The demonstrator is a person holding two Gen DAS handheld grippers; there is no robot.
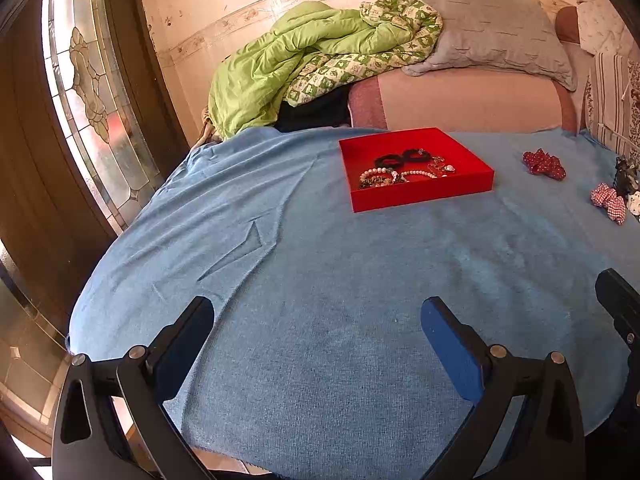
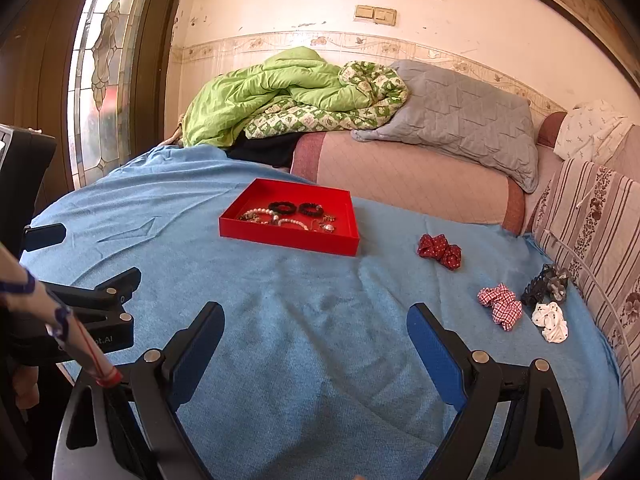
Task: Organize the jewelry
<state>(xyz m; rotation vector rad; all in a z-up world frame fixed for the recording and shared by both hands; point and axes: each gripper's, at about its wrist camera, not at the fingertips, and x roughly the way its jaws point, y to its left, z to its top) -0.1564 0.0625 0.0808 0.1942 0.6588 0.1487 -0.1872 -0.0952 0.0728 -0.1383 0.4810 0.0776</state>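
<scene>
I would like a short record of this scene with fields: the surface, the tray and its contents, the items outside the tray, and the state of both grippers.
surface: blue cloth over a table
tray: red tray, on the cloth, far side
tray contents: bead bracelets and two black bands
outside tray: red dotted scrunchie, red checked scrunchie, white scrunchie, dark hair clip, all right of the tray
left gripper: open, holds nothing
right gripper: open, holds nothing
</scene>
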